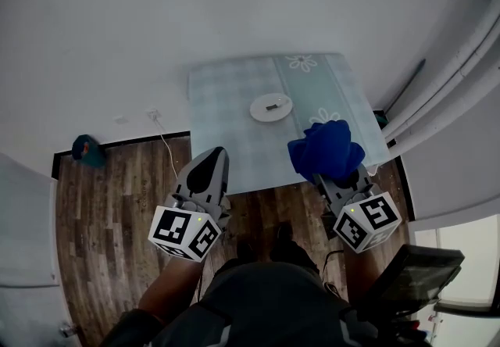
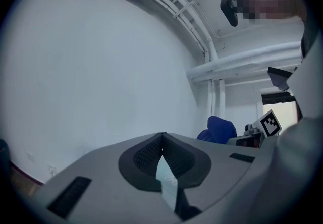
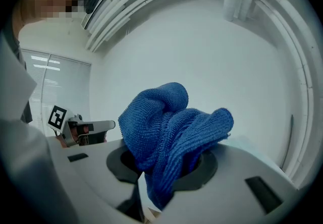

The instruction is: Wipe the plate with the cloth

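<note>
pinching the blue cloth [image 1: 324,148] in the right tongs [image 1: 332,180] near the white plate [image 1: 271,107] on the pale checked worktop [image 1: 226,126], with the left tongs [image 1: 215,156] pressed together over plank floor [image 1: 117,197].

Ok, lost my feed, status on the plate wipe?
Left gripper shut, empty. Right gripper shut on cloth. Plate on table, cloth not on it yet. Nothing between.

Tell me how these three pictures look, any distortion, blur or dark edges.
Head view: the wide lens bows walls and floor; plate and table are sharp, evenly lit. Left gripper view: dark rounded corners, flat grey light, mosaic patch top right. Right gripper view: same dark corners; the cloth shows crisp weave.
</note>
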The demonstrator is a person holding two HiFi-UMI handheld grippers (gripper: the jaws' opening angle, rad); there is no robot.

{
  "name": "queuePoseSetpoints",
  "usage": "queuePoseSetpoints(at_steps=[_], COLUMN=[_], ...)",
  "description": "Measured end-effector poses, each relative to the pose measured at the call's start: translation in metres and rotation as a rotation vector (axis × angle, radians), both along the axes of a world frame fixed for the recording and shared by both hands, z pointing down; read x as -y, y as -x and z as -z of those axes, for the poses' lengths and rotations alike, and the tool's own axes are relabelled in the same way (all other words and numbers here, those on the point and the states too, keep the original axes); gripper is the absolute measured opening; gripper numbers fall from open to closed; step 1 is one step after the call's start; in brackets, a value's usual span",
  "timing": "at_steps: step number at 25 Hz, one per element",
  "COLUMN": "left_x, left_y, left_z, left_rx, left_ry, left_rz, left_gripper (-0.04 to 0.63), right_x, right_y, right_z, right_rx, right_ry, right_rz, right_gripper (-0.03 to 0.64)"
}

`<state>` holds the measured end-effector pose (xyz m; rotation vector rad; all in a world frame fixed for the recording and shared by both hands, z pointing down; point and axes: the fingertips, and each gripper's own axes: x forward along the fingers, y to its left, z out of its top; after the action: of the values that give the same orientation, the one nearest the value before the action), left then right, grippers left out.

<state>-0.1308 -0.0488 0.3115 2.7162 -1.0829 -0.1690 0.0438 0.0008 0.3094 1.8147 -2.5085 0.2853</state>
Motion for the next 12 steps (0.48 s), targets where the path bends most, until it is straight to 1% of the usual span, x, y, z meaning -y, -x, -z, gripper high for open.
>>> queuePoseSetpoints(at_steps=[4,12], left_x=[0.024,0.062], left_y=[-0.007,-0.029], left_z=[-0.004,0.002], left_rx=[0.02,0.046], left_ry=[0.012,0.001], left_rz=[0.02,0.09], left_gripper=[0.009,0.009], right_x=[0.027,0.076], right_y=[-0.007,-0.029], right_z=[-0.001,0.0], right_rx=[0.005,0.027], right_ry=[0.001,-0.019], right_rz=[0.021,0.092], right_gripper=[0.129,0.129])
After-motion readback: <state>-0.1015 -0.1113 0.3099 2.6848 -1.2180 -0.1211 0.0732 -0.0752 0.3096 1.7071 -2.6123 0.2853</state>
